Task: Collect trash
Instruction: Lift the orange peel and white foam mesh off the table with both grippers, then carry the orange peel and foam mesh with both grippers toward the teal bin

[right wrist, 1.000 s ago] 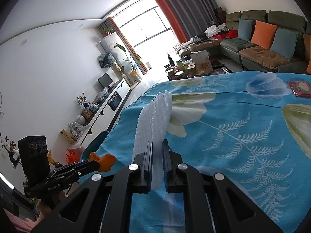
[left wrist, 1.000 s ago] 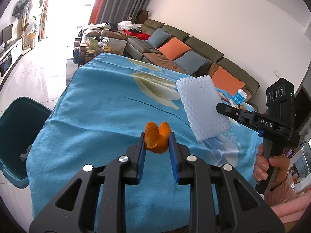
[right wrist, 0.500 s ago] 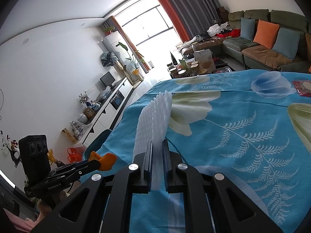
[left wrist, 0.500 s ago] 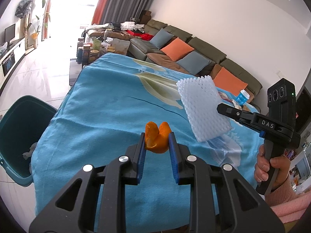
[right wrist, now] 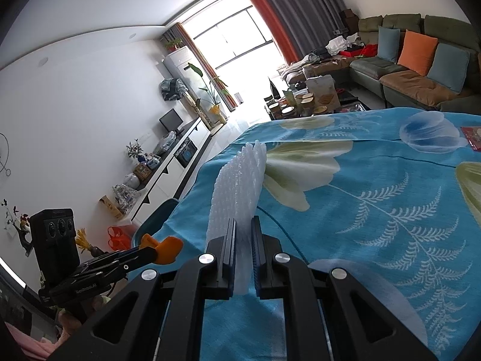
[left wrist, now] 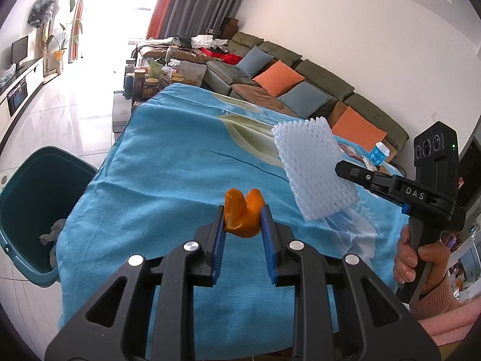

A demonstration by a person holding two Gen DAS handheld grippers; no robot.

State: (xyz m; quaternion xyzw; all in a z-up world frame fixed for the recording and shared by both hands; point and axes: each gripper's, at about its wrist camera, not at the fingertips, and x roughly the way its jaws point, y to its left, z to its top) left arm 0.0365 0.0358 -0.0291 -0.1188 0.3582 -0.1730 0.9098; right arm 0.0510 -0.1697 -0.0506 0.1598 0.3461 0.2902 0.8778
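Orange peel (left wrist: 243, 217) pinched between left gripper (left wrist: 242, 221) jaws, white foam net (right wrist: 237, 198) clamped upright in right gripper (right wrist: 243, 251) jaws — both above blue tablecloth (left wrist: 168, 177)

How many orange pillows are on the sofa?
3. One orange pillow sits between two blue-grey ones; another orange pillow lies further along, near the foam sheet. A third sliver shows at the right wrist view's right edge. More may be hidden.

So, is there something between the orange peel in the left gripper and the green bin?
Nothing visible. The left gripper holds the orange peel above the blue cloth; the green bin stands open beside the table edge, lower left.
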